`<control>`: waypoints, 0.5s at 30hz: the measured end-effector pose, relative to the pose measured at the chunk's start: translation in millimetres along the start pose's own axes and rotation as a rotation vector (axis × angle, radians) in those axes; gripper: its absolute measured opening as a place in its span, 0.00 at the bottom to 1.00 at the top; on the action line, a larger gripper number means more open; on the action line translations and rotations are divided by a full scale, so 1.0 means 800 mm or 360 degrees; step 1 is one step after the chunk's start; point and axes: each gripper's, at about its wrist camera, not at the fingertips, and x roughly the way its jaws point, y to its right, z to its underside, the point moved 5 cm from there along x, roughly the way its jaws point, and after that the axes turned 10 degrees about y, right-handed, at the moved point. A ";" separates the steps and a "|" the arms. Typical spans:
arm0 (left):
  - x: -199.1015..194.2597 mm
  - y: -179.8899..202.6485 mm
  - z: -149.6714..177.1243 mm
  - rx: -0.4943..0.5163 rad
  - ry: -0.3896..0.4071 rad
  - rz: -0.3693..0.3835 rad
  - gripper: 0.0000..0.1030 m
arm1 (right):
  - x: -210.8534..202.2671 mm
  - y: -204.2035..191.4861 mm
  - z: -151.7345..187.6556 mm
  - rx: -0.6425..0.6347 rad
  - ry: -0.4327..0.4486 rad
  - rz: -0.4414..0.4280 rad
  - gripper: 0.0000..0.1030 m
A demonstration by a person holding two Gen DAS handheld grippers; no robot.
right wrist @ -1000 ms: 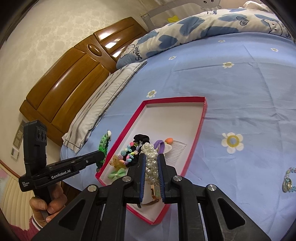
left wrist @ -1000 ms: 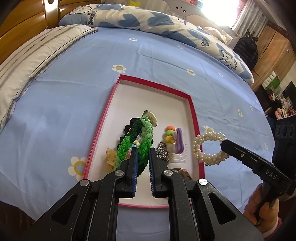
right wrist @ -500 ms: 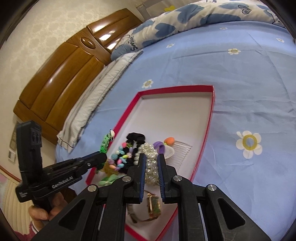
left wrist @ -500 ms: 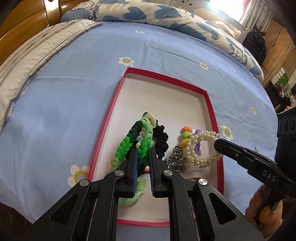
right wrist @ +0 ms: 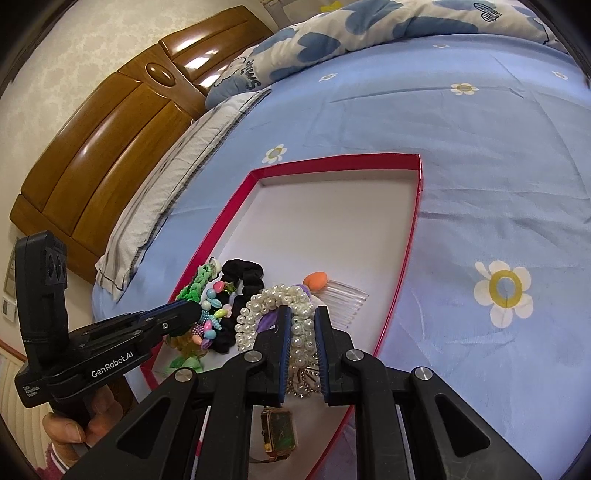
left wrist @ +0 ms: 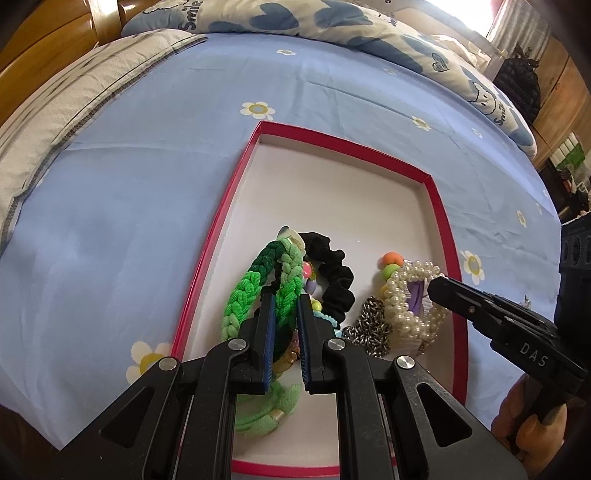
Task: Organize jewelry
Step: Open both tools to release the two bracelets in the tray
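A red-rimmed tray (left wrist: 437,206) with a white floor lies on the blue bed; it also shows in the right wrist view (right wrist: 415,218). My left gripper (left wrist: 285,306) is shut on a green braided band (left wrist: 243,291) and holds it over the tray's near left part. My right gripper (right wrist: 301,325) is shut on a pearl bracelet (right wrist: 258,306), also seen in the left wrist view (left wrist: 397,302), over the near right part. In the tray lie a black scrunchie (left wrist: 334,273), colourful beads (right wrist: 212,317), a clear comb (right wrist: 343,299), a metal chain (left wrist: 371,328) and a gold watch (right wrist: 279,432).
The blue flowered sheet (left wrist: 140,184) spreads around the tray. A striped pillow (left wrist: 55,110) and a wooden headboard (right wrist: 110,147) are on the left, a folded quilt (left wrist: 332,22) at the far end. The far half of the tray holds nothing.
Both grippers have moved forward over the tray. The pearl bracelet has come from beside the tray's right rim to above its inside. The green band now hangs further inside the tray.
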 end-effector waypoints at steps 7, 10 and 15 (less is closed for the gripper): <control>0.003 0.004 -0.001 0.0024 0.0004 -0.0008 0.10 | 0.005 0.001 0.000 -0.0017 -0.0007 0.0022 0.12; 0.004 0.004 -0.001 0.0036 0.0001 -0.0005 0.10 | 0.007 -0.001 0.001 -0.0015 -0.0014 0.0023 0.13; 0.004 0.003 -0.002 0.0038 0.0003 -0.0002 0.11 | 0.007 0.001 0.000 -0.0001 -0.0017 0.0009 0.17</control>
